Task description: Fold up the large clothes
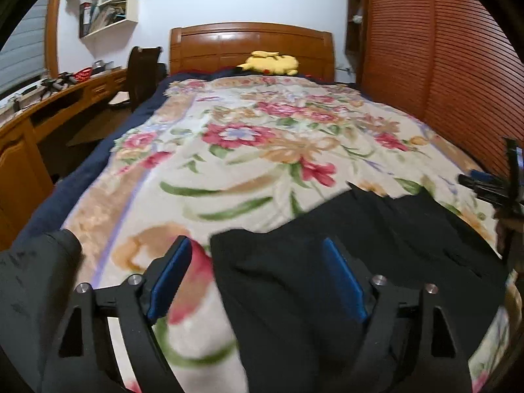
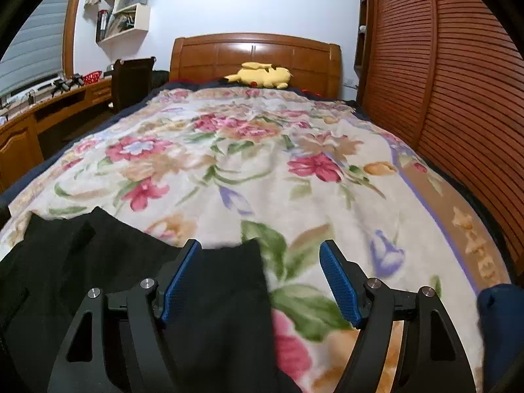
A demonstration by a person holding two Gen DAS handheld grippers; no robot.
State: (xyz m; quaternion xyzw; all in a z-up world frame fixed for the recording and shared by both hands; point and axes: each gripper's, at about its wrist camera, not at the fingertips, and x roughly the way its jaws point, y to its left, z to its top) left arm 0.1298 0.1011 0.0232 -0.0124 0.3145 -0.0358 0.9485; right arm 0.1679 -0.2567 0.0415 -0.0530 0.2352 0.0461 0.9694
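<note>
A black garment (image 1: 360, 249) lies at the near end of the bed on a floral blanket (image 1: 249, 150). My left gripper (image 1: 257, 245) is open, its blue pads wide apart, just above the garment's left edge. In the right wrist view the same garment (image 2: 98, 262) spreads at lower left. My right gripper (image 2: 260, 249) is open above the garment's right corner and holds nothing. The right gripper also shows at the right edge of the left wrist view (image 1: 491, 186).
A yellow plush toy (image 2: 262, 75) lies by the wooden headboard (image 2: 255, 52). A wooden desk (image 1: 49, 108) and dark chair (image 1: 144, 72) stand to the left. A slatted wooden wardrobe (image 2: 458, 82) runs along the right. A dark sleeve (image 1: 36, 278) is at lower left.
</note>
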